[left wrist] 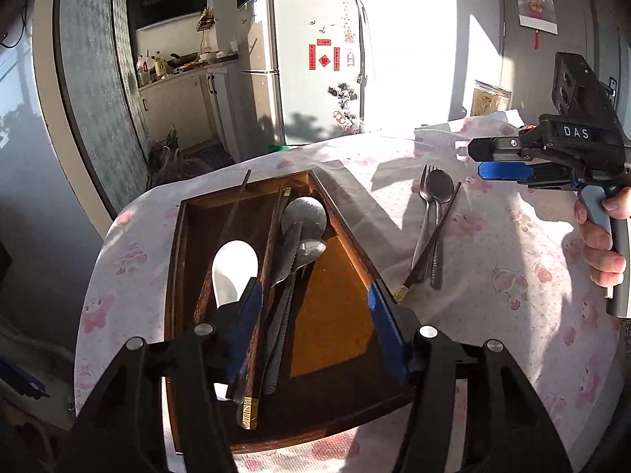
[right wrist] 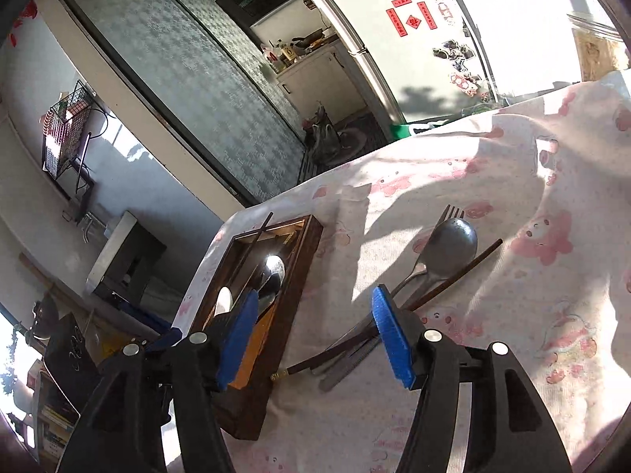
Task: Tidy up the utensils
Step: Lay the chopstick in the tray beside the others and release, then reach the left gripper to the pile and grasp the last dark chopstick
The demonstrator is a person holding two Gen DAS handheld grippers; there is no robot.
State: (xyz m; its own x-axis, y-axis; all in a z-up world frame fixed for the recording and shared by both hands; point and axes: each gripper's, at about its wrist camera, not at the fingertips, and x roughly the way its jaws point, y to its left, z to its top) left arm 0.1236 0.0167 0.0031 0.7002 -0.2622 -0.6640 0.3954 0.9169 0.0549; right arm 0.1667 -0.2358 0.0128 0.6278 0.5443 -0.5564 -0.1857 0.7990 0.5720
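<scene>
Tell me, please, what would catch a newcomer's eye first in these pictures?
Probably the dark wooden tray on the pink-patterned tablecloth, holding a white spoon, metal spoons and a serrated knife. To its right, a fork, a spoon and a chopstick lie loose on the cloth. Both grippers, left and right, hover open.

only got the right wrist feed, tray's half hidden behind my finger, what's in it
Observer: The wooden tray holds a white spoon, a serrated knife, metal spoons and chopsticks.
Operator: is its right side free
Observer: Mostly; the left gripper hovers open over that bare part.
Operator: how does my gripper look from outside
Observer: The right gripper is open, above the cloth, past the loose fork, spoon and chopstick.
</scene>
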